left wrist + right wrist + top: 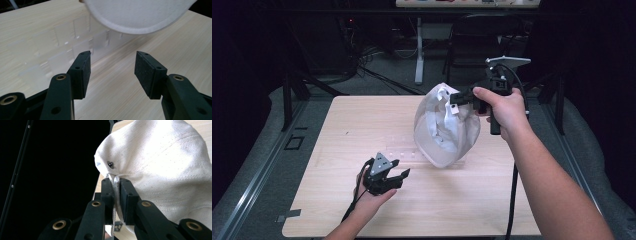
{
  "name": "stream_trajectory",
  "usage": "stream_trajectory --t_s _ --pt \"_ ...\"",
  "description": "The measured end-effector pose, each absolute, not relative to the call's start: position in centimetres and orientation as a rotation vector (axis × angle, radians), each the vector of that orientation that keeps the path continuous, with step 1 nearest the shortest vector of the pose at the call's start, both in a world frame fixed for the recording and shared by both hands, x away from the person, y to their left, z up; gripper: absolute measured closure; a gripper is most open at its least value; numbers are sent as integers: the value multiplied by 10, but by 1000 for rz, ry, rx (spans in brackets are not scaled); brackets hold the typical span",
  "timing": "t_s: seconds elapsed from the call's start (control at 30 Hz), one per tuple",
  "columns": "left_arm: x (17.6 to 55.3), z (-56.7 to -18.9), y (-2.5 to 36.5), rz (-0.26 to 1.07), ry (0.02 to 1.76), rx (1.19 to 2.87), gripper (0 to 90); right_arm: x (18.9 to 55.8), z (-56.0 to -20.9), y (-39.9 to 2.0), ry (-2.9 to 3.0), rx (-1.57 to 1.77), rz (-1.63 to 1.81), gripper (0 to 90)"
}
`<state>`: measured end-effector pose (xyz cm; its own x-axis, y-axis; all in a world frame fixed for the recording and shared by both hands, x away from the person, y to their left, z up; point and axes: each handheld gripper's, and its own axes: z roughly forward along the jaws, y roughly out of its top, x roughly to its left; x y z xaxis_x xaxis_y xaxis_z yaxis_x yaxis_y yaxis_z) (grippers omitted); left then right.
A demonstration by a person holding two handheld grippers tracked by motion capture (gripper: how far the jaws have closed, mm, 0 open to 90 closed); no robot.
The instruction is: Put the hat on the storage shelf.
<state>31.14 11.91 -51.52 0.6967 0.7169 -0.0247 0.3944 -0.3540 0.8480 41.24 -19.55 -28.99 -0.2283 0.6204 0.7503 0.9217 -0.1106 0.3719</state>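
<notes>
So the right claw [455,98] is pinching a fold of the white cloth bag [446,131] near its top edge, and the person's right hand [504,109] is holding the whole thing up off the bench [337,210]. In the right gripper view the two black jaws are pressed together with just a thin pinch of fabric between them, right below a small dark rivet [111,164] on the bag [160,162]. The bag is hanging down from that pinch, puffed out and rounded, with its bottom sitting just over the middle of the wooden bench, a bit toward the right side. Can't really tell from the high view if the bottom is touching the wood or floating just above it.

The left claw [398,175] is sitting low over the near-left part of the bench in the left hand [374,192], jaws spread apart with nothing between them, well short of the bag. The left gripper view is looking along those spread jaws at bare wood, with the rounded underside of the bag [140,15] up ahead at the top. There's also a clear plastic tray thing [75,42] lying flat on the bench [155,50] just beneath the bag, with square compartments, pretty hard to make out since it's see-through.
</notes>
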Motion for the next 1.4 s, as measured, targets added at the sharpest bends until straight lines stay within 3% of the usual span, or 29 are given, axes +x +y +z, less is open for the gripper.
stream_trajectory --t_s 0.5,0.73,0.87,1.03,1.23,1.4 --pt "318 -499 46 463 716 1992 448 431 -294 -180 -1818 -1731 -1266 826" --pt "319 -500 17 534 704 2031 446 432 -293 -177 -1814 -1740 -1269 826" --pt "323 -502 3 621 743 2054 511 433 -292 -176 -1820 -1740 -1265 826" --pt "323 -500 1 672 758 2077 689 433 -291 -176 -1828 -1742 -1266 826" --pt "321 -497 8 711 726 2072 802 431 -287 -180 -1829 -1750 -1274 824" --pt "321 -495 16 710 716 2057 828 430 -285 -182 -1832 -1759 -1276 824"
